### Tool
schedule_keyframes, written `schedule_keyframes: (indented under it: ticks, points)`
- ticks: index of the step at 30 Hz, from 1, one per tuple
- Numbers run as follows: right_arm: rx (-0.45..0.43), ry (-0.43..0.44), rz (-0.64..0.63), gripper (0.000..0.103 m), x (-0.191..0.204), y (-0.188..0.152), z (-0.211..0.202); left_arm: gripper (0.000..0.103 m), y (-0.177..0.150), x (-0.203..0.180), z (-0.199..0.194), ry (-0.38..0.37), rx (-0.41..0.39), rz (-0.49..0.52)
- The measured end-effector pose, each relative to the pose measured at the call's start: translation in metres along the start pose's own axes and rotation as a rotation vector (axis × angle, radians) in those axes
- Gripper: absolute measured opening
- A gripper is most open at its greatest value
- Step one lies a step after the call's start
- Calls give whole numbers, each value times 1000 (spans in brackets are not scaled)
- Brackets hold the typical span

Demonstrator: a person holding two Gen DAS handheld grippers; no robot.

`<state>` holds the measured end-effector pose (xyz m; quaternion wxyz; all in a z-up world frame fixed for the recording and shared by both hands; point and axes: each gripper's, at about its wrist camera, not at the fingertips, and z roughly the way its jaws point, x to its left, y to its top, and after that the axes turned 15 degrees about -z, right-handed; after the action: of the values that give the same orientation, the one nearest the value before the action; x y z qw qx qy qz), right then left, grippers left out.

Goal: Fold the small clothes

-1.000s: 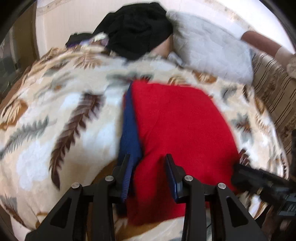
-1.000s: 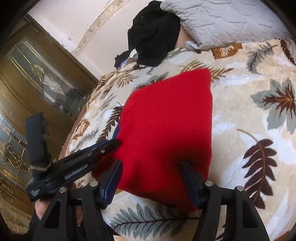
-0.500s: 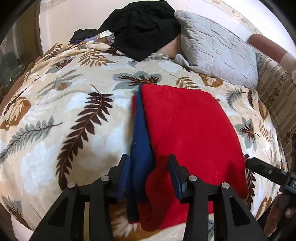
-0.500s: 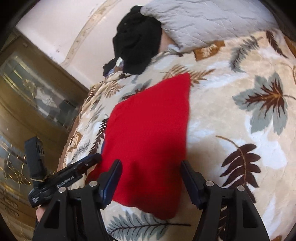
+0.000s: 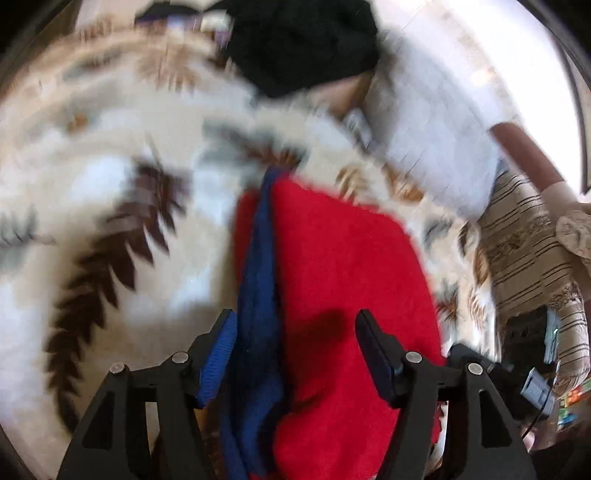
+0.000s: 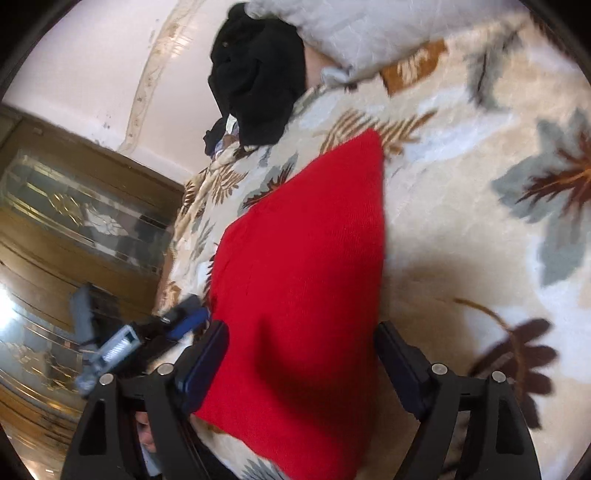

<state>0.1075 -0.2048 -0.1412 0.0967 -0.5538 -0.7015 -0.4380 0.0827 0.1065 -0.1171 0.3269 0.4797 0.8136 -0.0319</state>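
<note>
Releasing the folded red knit garment [image 5: 343, 280] onto the bed.

Both the left gripper [image 5: 295, 347] and the right gripper [image 6: 301, 363] have just been opening, and now stand wide with the garment's near edge between the jaws, the pads clear of it; a second ago they stood closer about it, so this fold looks finished. One red garment with a blue layer [image 5: 258, 295] along its left edge lies on the leaf-patterned cream blanket [image 6: 480, 229]. Beyond the garment sit one black clothes heap [image 6: 255, 74] and one grey quilted pillow [image 6: 351, 29].
</note>
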Motion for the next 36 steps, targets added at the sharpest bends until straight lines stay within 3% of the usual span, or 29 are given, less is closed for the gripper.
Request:
schedule_keyframes:
  ticks: [2,3,4,7,9,11,12,13,15,18,19,20,21,22,24,28,33,35,36]
  points:
    - [38,30,7,85,-4,2,16,68,-3,9,16,-20,20,-9]
    - [65,32,-1,79,-3,2,24,58,-5,8,15,-28,14,-4]
    - [87,-9,-47,61,3,2,29,45,-6,7,13,-58,27,-3]
    - [62,-50,-107,44,21,6,19,27,-8,-3,-2,-45,-15,27]
    - [37,-70,-155,44,35,7,8,26,-12,-9,-13,-58,-49,55]
    - [55,-90,-163,45,32,4,14,29,-9,0,-1,-57,-21,24]
    - [74,-104,-132,52,22,1,21,46,-9,6,11,-45,-5,11]
    - [74,-96,-78,68,11,-3,25,65,-7,9,12,-34,-19,-6]
    - [31,-32,-54,74,6,-4,18,69,-6,9,3,-22,-21,-21]
    - [9,-28,-71,83,6,3,20,80,-14,0,3,23,-49,61]
    - [39,-6,-56,80,3,6,30,81,-17,-1,13,38,-30,83]
    - [80,14,-54,70,2,8,41,78,-20,-2,19,37,-30,89]
    - [96,2,-68,54,5,10,44,45,-19,-3,19,-11,-8,87]
    - [100,-16,-109,46,14,15,40,34,-15,-6,14,-40,13,62]
    - [83,-44,-206,43,34,25,23,30,-15,-25,-2,-31,-49,130]
    - [-20,-84,-285,42,49,57,-31,29,-7,-67,-23,-124,-107,163]
    - [-58,-106,-201,46,0,77,-54,33,4,-114,14,-141,-78,195]
    - [-32,-151,-102,54,-38,74,-44,41,7,-118,64,5,-39,210]
    - [-6,-231,-36,59,-61,65,-40,43,9,-116,78,79,-27,215]
